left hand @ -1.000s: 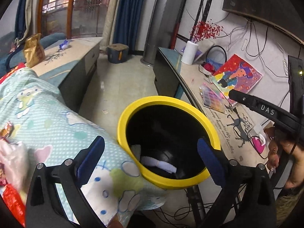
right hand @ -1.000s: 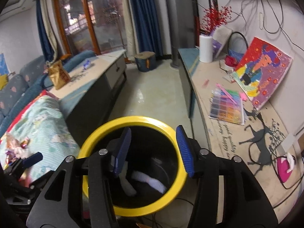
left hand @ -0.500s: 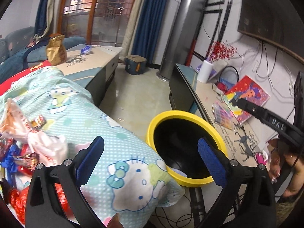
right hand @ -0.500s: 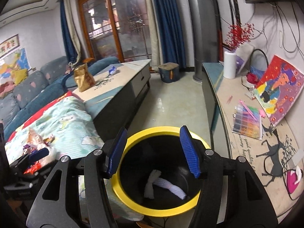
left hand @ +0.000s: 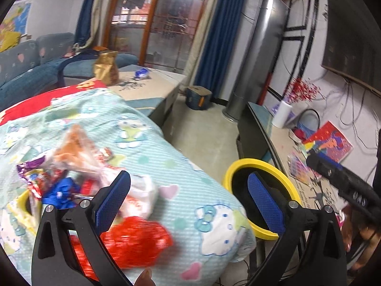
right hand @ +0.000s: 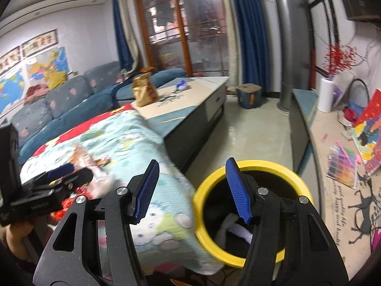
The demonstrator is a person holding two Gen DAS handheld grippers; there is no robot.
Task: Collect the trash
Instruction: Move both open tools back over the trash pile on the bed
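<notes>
Black hand-held gripper (left hand: 188, 200), blue ribbed pads, silver screws

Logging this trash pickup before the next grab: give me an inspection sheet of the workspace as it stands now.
Surface: cartoon-print blanket, draped, red cloth beneath.
Job's things: wrapper pile on blanket; yellow-rimmed bin beside it, white scrap inside.
Clutter: gold bag on coffee table; bead tray and painting on side counter.
Grippers: left tool open, empty; right tool open, empty.
Cables: several on wall.
Surroundings: sofa, blue curtains, glass doors.
</notes>
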